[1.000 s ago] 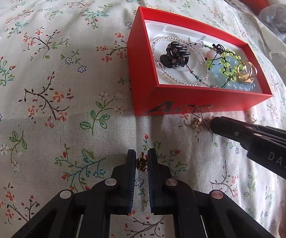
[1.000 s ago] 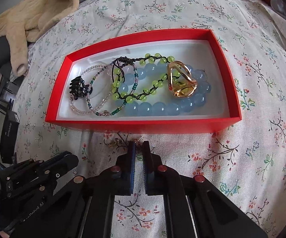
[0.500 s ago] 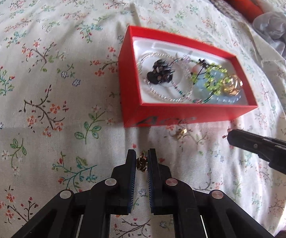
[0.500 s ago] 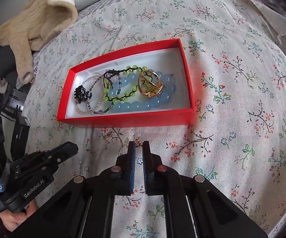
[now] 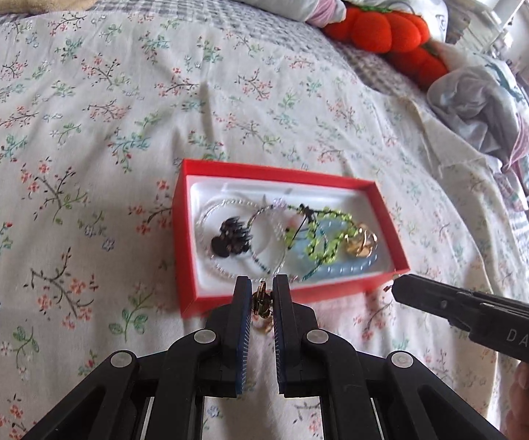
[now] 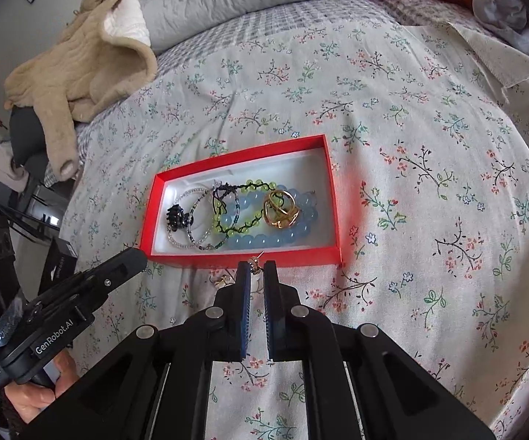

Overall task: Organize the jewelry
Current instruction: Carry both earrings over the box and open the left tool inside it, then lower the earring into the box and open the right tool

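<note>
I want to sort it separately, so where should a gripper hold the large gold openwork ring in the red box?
Probably pinch the large gold openwork ring across its outer bands, coming straight down from above: it lies topmost on the pale blue bead bracelet, and the red cardboard box walls block any side approach.

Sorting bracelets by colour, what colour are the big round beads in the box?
Pale blue bracelet; right wrist view shows it best.

box (image 6: 332,198): 1 | bracelets (image 6: 275,234): 4 | hair claw (image 6: 177,217): 1 | earrings (image 5: 261,299): 3
</note>
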Demonstrator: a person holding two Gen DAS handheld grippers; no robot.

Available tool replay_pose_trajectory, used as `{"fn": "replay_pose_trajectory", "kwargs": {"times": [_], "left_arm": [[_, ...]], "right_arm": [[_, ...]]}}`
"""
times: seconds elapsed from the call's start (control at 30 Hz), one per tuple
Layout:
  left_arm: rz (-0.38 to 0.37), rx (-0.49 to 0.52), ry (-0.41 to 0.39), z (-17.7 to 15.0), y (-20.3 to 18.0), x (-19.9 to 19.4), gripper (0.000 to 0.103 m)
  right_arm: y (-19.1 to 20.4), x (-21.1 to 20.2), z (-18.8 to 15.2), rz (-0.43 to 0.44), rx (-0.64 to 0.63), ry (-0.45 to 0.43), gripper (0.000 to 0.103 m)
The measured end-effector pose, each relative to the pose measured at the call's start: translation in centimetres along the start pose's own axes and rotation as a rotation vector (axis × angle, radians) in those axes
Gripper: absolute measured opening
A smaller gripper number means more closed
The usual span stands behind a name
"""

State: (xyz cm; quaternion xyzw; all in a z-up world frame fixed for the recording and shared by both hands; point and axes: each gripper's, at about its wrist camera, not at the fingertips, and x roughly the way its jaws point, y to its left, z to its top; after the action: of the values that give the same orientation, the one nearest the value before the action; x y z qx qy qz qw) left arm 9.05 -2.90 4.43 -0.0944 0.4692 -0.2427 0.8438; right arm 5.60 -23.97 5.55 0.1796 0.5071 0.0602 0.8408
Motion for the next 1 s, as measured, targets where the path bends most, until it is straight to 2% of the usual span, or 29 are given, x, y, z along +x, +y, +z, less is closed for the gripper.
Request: {"fn": "replay_pose_trajectory", "kwargs": {"times": [0.27,0.57,0.77,0.9,1.0], "left_arm": [[-0.022,-0.049,-0.03,1.2,-0.8,2.2,0.006],[-0.018,-0.084,-0.016,1.7,-1.1,4.0,0.006],[-0.013,-0.081,-0.023,1.5,-1.1,2.7,0.008],[0.009,-0.07,-0.025,1.2,-1.0,1.7,0.017],[0.024,-0.059,-0.019,0.8,-0.7,1.2,0.018]], "right_arm": [[-0.8,0.0,1.1,0.002,0.051,-0.034,0.007],[-1.4,1.1,1.5,-0.006,0.064,-0.012,0.007],[-0.9,1.5,1.9,-0.004,0.048,-0.011,0.007],[-0.2,2.1,2.1,0.0,0.039,-0.006,0.007],[0.1,2.7,2.2,0.003,0.037,0.003,0.007]]}}
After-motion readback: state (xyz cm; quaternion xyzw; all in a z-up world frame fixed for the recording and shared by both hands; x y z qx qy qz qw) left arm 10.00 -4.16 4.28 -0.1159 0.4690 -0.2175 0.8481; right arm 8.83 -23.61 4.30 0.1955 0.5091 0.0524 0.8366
